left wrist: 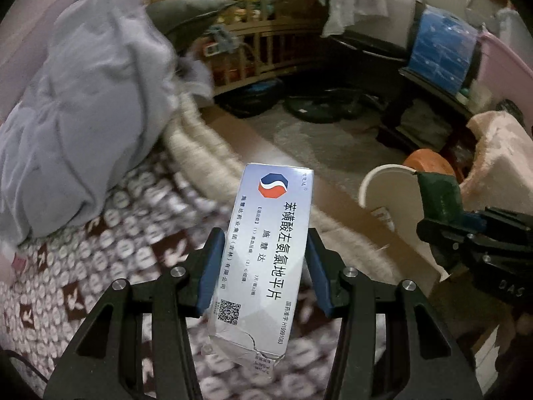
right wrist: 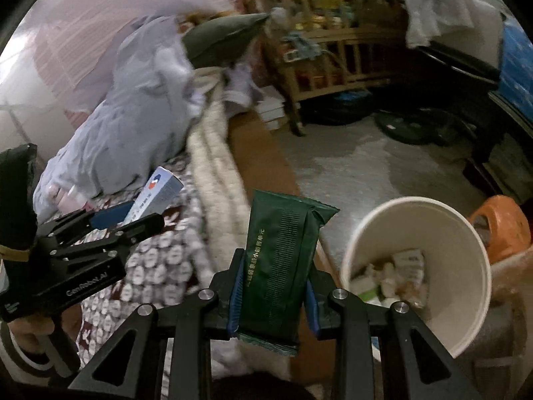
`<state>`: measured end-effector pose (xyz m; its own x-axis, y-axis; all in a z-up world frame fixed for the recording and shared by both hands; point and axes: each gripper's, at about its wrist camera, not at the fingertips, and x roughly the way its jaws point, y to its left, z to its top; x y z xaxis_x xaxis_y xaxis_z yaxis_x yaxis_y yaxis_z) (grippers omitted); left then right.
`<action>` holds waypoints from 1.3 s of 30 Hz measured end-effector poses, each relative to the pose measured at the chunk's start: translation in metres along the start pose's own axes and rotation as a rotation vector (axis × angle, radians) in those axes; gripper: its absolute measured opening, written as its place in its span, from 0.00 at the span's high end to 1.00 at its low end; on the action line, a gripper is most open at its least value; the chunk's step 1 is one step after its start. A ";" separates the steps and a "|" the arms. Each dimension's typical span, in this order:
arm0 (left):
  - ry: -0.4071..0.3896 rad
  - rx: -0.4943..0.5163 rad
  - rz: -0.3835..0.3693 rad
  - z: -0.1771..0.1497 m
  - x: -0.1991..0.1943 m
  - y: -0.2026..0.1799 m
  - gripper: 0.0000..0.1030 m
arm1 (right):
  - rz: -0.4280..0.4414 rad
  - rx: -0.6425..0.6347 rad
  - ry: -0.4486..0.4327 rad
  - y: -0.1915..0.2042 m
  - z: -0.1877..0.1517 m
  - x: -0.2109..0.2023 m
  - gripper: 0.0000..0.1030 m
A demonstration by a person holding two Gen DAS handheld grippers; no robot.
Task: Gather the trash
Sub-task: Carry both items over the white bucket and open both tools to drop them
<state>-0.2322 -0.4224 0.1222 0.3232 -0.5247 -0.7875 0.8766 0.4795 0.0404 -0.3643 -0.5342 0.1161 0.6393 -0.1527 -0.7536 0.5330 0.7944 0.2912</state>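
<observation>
My left gripper (left wrist: 263, 243) is shut on a white medicine box (left wrist: 263, 253) with a red and blue logo, held upright over the patterned bedspread (left wrist: 110, 260). In the right wrist view that box (right wrist: 160, 190) and the left gripper (right wrist: 133, 216) show at the left. The right gripper (right wrist: 274, 263) is shut on a dark green wrapper (right wrist: 279, 260), held above the bed's edge. A white bin (right wrist: 459, 233) with scraps of trash inside stands just right of it on the floor. The bin (left wrist: 389, 183) and the green wrapper (left wrist: 439, 193) also appear at the right of the left wrist view.
A grey-blue heap of bedding (left wrist: 83, 116) lies on the bed, with a cream blanket (right wrist: 216, 173) along its edge. A wooden crib (right wrist: 333, 50) stands across the bare floor (right wrist: 366, 166). An orange stool (right wrist: 499, 226) sits behind the bin. A dark table (left wrist: 416, 76) is at the right.
</observation>
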 end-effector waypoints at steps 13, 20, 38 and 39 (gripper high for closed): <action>0.018 0.098 -0.064 0.023 0.022 -0.067 0.55 | -0.065 0.110 -0.022 -0.062 -0.009 -0.018 0.71; 0.032 0.125 -0.091 0.030 0.030 -0.091 0.55 | -0.097 0.165 -0.027 -0.092 -0.016 -0.025 0.71; 0.082 0.154 -0.157 0.040 0.055 -0.133 0.54 | -0.133 0.254 -0.021 -0.135 -0.025 -0.017 0.71; 0.086 0.152 -0.162 0.041 0.057 -0.135 0.53 | -0.131 0.261 -0.024 -0.138 -0.026 -0.016 0.71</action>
<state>-0.3174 -0.5457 0.0967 0.1482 -0.5211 -0.8405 0.9603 0.2791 -0.0037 -0.4627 -0.6262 0.0732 0.5666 -0.2603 -0.7818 0.7345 0.5897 0.3360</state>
